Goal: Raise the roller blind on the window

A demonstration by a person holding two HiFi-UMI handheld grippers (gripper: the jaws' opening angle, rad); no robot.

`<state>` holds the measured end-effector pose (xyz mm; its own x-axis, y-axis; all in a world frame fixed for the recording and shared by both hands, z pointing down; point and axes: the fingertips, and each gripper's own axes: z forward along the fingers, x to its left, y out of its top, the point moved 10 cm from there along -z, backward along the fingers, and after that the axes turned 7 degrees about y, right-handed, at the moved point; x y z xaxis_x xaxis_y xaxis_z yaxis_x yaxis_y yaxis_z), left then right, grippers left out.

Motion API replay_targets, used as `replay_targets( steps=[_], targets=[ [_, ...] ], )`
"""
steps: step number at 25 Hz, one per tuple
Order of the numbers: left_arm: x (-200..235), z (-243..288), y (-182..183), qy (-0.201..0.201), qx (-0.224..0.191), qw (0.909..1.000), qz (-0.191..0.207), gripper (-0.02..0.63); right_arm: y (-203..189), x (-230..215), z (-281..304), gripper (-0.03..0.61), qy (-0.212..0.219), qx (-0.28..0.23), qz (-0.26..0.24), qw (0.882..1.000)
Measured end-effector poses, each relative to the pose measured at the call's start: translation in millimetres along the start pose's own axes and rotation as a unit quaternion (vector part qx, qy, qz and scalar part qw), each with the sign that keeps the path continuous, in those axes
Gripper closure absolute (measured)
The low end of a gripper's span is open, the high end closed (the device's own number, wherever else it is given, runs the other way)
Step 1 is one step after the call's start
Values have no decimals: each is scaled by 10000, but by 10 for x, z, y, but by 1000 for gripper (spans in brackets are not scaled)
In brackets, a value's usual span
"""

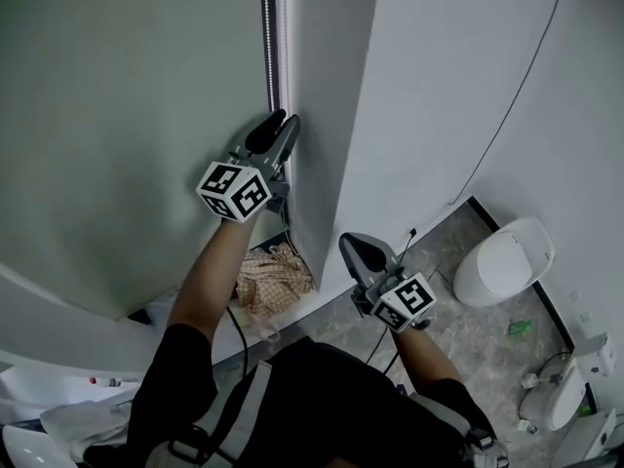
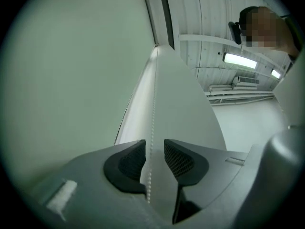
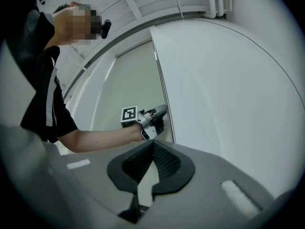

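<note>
Two grippers at roller blind [image 1: 117, 115] edge. Left gripper [image 1: 286, 123], jaws apart, straddles bead chain [image 2: 153, 104] high, likely set for fresh pull; right gripper [image 1: 353, 246] shut, seemingly empty.

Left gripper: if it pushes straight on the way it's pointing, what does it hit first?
The bead chain, which already runs between the left gripper's open jaws. Just behind it is probably the white wall edge, though depth is hard to judge.
</note>
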<state>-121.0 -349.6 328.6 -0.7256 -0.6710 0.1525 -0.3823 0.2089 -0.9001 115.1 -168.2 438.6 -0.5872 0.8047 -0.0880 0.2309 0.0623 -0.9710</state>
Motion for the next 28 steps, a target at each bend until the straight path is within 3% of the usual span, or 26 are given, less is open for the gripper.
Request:
replay_targets(
  steps=[9,12,18,22,28],
  targets=[
    [-78,143,131,-322,-312,9986,-282,502,36,-96,-72,574,-53,-22,-40,10000],
    [-103,168,130,-357,-301,9987,-183,597,59,-125,-81,574,-41,-61,-55,10000],
    [-218,35,117,-345,-180,9992,116,601,89,-79,-80,574,2,-134,-39,9999],
    [-307,-108,85,-270,-247,9993,-118,601,86,-112,-42,574,85,-146,75,9998],
    [-469,-405,297,-262,-229,9983,459,601,432,-128,334,574,492,-515,-111,9974]
  ],
)
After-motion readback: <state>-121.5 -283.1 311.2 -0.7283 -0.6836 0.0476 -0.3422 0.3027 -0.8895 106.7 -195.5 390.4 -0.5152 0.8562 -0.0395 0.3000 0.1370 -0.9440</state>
